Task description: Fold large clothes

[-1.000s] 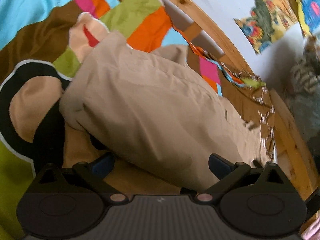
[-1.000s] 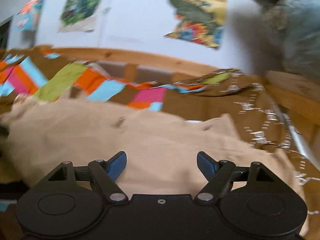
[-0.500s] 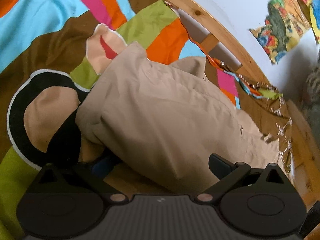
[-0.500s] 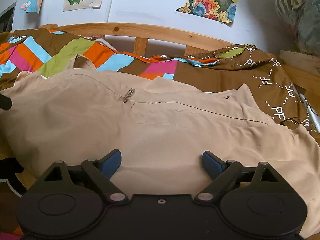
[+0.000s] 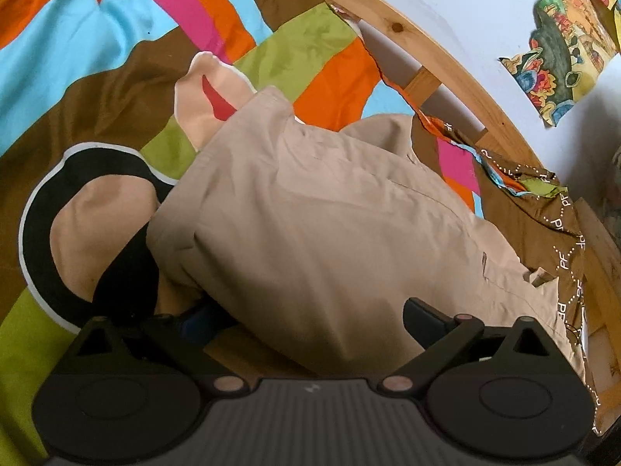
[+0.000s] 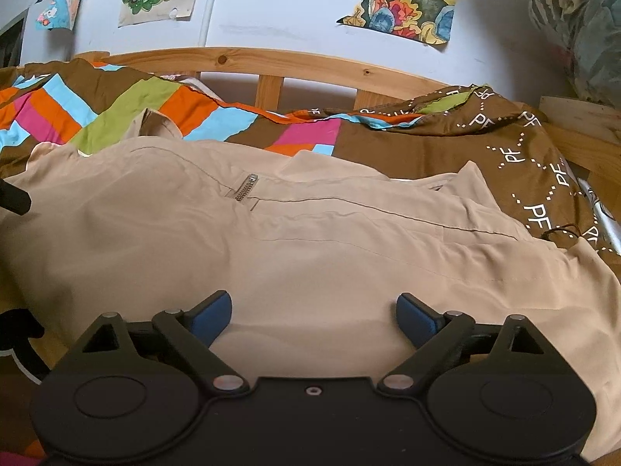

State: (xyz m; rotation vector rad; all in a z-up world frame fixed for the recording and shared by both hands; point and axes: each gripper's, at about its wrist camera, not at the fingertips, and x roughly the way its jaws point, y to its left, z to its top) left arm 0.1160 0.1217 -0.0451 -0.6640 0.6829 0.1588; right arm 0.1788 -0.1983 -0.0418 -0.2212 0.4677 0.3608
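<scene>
A large beige garment (image 5: 330, 225) with a zipped pocket (image 6: 243, 188) lies folded over on a striped, colourful bed cover (image 5: 97, 58). My left gripper (image 5: 306, 316) is open at the garment's near folded edge. Its left finger (image 5: 196, 322) is partly hidden under the cloth and its right finger (image 5: 419, 310) rests above the cloth. My right gripper (image 6: 314, 308) is open too, low over the garment's (image 6: 310, 240) near edge, with beige cloth spanning the gap between its blue pads (image 6: 215, 310).
A wooden bed rail (image 6: 271, 62) runs along the far side, below a white wall with posters (image 6: 403, 7). A brown patterned part of the cover (image 6: 524, 163) bunches at the right. A dark object (image 6: 13, 198) pokes in at the left edge.
The left gripper has slid in at the folded edge, so cloth now covers its left finger. The right view was blurred and has steadied, closer and lower over the garment.
</scene>
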